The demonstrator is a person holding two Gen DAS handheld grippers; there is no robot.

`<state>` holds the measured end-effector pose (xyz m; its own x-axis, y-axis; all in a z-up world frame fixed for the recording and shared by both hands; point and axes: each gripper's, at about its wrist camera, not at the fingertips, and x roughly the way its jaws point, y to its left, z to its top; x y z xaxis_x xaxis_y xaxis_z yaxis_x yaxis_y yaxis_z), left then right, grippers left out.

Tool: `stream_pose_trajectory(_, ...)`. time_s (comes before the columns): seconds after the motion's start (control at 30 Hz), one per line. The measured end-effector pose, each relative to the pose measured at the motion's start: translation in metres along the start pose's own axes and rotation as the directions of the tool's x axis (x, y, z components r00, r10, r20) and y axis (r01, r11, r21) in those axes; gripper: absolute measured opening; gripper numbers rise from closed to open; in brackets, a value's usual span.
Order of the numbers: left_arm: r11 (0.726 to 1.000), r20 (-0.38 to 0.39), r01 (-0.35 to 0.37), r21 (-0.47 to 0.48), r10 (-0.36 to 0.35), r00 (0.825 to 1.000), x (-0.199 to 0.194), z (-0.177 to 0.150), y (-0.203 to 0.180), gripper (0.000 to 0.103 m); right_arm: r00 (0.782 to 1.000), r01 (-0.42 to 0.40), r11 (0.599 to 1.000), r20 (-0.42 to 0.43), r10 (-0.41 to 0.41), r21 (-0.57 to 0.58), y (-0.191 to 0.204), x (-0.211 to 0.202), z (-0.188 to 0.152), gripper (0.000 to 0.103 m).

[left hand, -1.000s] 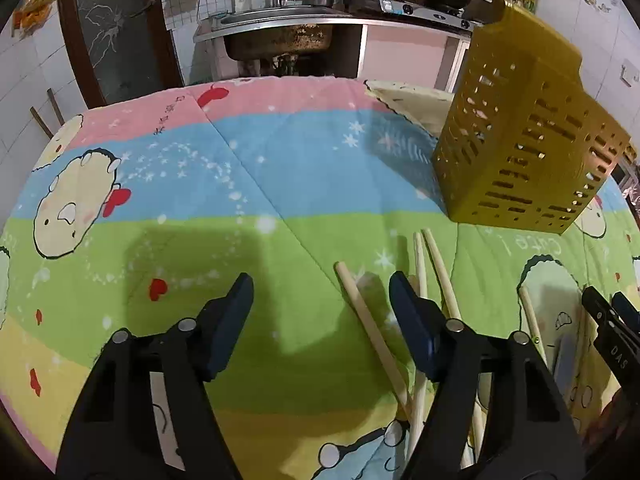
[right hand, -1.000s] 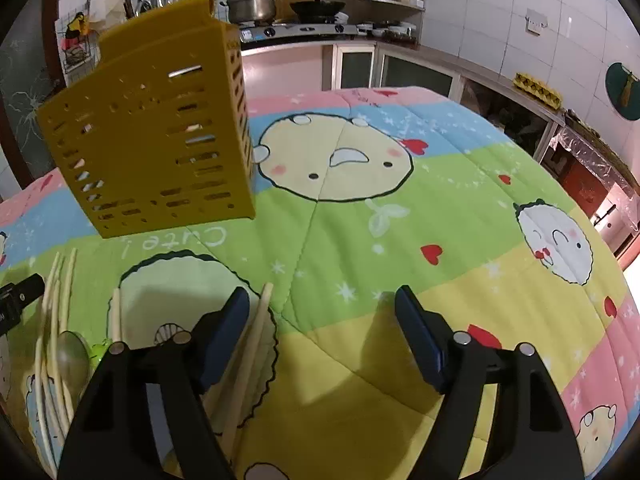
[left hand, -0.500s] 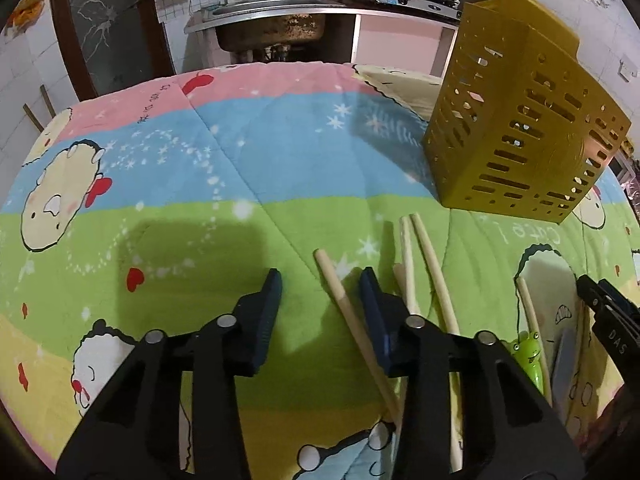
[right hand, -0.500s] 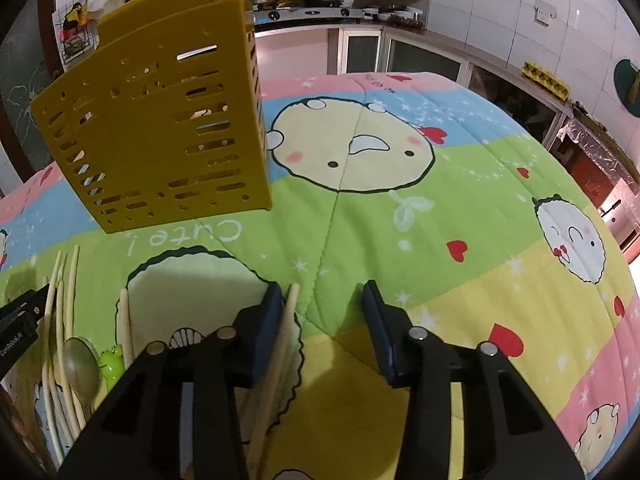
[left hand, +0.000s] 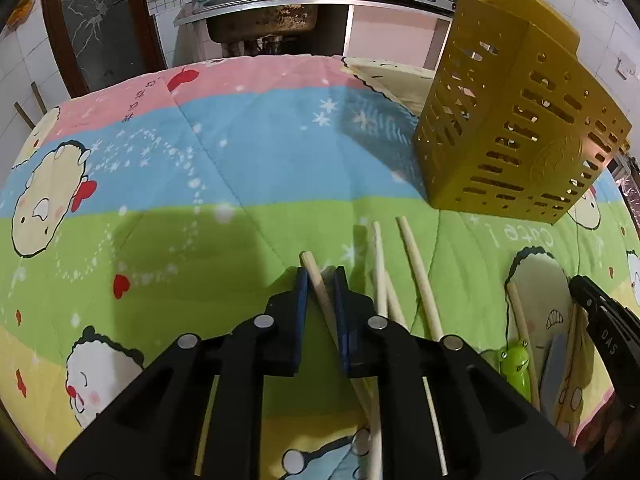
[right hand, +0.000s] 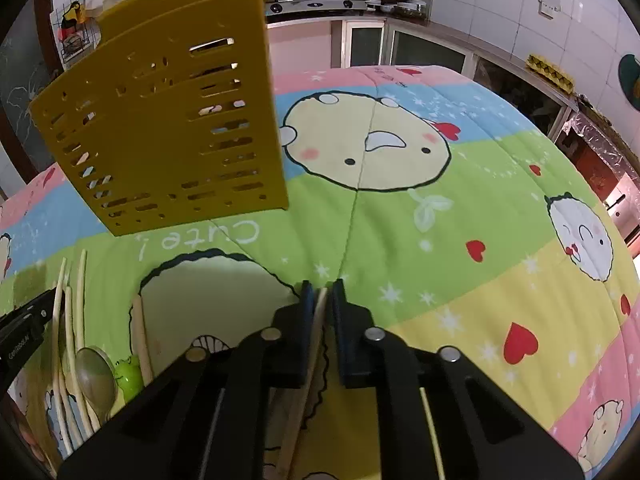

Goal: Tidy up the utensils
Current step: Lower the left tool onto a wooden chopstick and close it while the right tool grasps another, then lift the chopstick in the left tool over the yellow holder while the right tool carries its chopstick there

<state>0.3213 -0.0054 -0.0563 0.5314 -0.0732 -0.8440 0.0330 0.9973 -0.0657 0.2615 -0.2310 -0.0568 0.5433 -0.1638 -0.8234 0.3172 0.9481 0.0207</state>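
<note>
A: Left tongs (left hand: 320, 280)?
B: Nearly closed, blue pads pinching one round pale wooden chopstick (left hand: 316, 280). Its blunt tip pokes out past the pads; the shaft runs back under the black frame.

A: Right tongs (right hand: 320, 292)?
B: Same. Narrow gap, clamped on another wooden stick (right hand: 318, 320), thin and smooth, slanting down between the fingers.

A: Surface?
B: Quilted cloth (left hand: 240, 160) over the desk, soft, stitched seams, pink, blue, green and yellow bands with cartoon chicks and red hearts.

A: Holder?
B: Yellow plastic utensil caddy (left hand: 516, 128), boxy, rigid, walls punched with slots and round holes. Stands upright on the cloth, beyond the utensils, apart from both tongs. In the right view it is at upper left (right hand: 168, 128).

A: Loose items?
B: Left view: two more chopsticks (left hand: 416, 272) lying just right of the held one, roughly parallel, bare wood. Farther right, another stick (left hand: 520, 328), a green frog-shaped piece (left hand: 516, 364), glossy plastic, and something flat and grey (left hand: 554, 368), can't tell what.

A: Right view?
B: Spoon (right hand: 94, 376) with a dull oval bowl, lying among thin pale sticks (right hand: 66, 340) at lower left. One thicker stick (right hand: 140, 336) beside the frog (right hand: 128, 376).

A: Touching?
B: Spoon overlaps the sticks. The rest I can't tell.
</note>
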Motion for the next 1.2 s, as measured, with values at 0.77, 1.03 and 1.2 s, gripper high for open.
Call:
stream_pose_trajectory(0.77, 0.998, 0.279, 0.046, 0.036, -0.054, 0.959, -0.090, 0.004, -0.012, 0.005, 0.965, -0.073, 0.997, 0.250, 0.078, -0.032, -0.010, -0.082, 0.015, 0.006)
stream_pose_trajectory(1.03, 0.998, 0.399, 0.042, 0.045, -0.057, 0.915, -0.132, 0.008, -0.014, 0.005, 0.924, -0.075, 0.996, 0.371, 0.087, -0.048, -0.019, -0.125, 0.022, 0.005)
stream_pose_trajectory(1.2, 0.997, 0.468, 0.053, 0.053, -0.071, 0.881, -0.155, 0.011, -0.015, 0.005, 0.893, -0.075, 0.995, 0.441, 0.094, -0.061, -0.020, -0.146, 0.028, 0.005)
